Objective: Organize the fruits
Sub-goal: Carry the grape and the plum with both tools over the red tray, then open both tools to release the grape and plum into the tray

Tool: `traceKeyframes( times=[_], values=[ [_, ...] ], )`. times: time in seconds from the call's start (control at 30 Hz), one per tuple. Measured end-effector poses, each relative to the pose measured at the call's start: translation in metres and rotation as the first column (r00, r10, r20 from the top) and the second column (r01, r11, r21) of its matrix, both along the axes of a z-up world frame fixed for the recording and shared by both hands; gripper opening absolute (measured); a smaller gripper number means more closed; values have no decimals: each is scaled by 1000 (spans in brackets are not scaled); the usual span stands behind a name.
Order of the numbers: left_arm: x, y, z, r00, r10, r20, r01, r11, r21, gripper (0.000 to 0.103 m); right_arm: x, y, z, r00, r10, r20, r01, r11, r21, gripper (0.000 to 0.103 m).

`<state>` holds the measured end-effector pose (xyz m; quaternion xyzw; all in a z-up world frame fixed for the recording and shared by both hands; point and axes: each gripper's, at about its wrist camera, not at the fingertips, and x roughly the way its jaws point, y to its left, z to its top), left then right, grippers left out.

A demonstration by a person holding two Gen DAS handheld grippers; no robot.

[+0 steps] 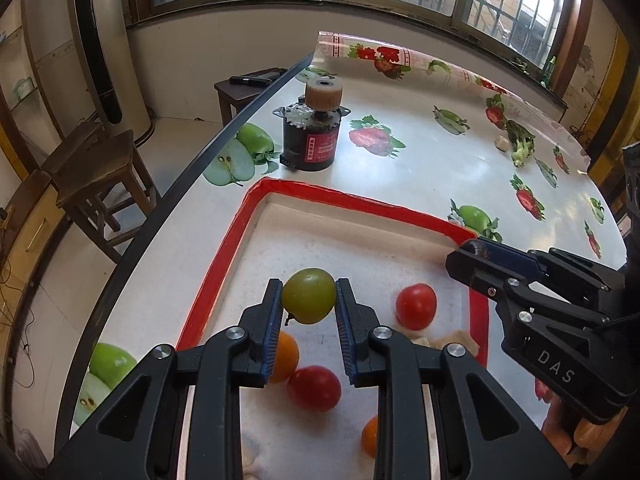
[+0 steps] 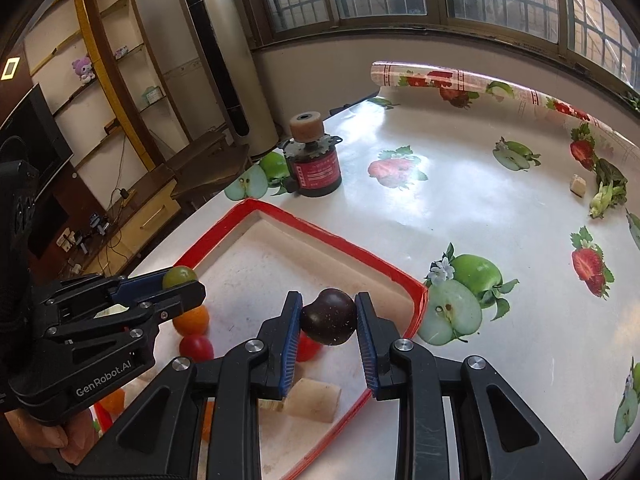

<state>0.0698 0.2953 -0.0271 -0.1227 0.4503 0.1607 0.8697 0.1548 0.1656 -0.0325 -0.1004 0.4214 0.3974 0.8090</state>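
Left gripper point(image 1: 308, 300), lower centre of the left wrist view: blue-ribbed pads clamped on a green fruit point(image 1: 309, 295), one pad on each side, the fruit held above the tray floor; the same gripper appears at the left of the right wrist view point(image 2: 182, 280) with the green fruit point(image 2: 179, 276) showing between its tips. Right gripper point(image 2: 328, 316), lower centre of the right wrist view: pads clamped on a dark purple fruit point(image 2: 329, 317), rounded, speckled, held over the tray's right half; in the left wrist view this gripper point(image 1: 470, 258) enters from the right edge, its tips over the tray's right rim, the fruit itself not discernible there. Tray point(image 1: 344, 200): shallow, white floor, red rim, lying on the table in the lower middle of both views. Contents, left wrist view: one red tomato point(image 1: 416, 306) right of the green fruit, a second red tomato point(image 1: 314, 388) below it, an orange fruit point(image 1: 285, 356) partly behind the left pad and just beside the second tomato, another orange fruit point(image 1: 370, 436) at the bottom, partly hidden. Pale cylindrical piece point(image 2: 310, 400), lying on its side in the tray beneath the right gripper. Table point(image 1: 440, 168): glossy cloth printed with apples and strawberries. Black motor-like cylinder point(image 1: 312, 142) with red label and tan roller on top, upright beyond the tray's far rim. Leafy green stalk point(image 2: 606, 192), right side of the table, with a small pale chunk point(image 2: 577, 185) just beside it.
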Motion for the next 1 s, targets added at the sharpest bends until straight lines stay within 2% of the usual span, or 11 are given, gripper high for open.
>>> traceKeyframes(
  times=[0.2, 0.7, 1.0],
  values=[
    [19, 8, -16, 999, 14, -32, -14, 1000, -7, 23, 12, 11, -14, 1000, -10, -12, 10, 1000, -23, 27],
    [30, 11, -40, 996, 6, -91, -8, 1000, -23, 23, 21, 18, -36, 999, 0, -39, -2, 998, -57, 28],
    [30, 10, -41, 995, 2, -96, -4, 1000, -20, 24, 22, 18, -42, 999, -7, -42, 4, 998, -69, 30]
  ],
)
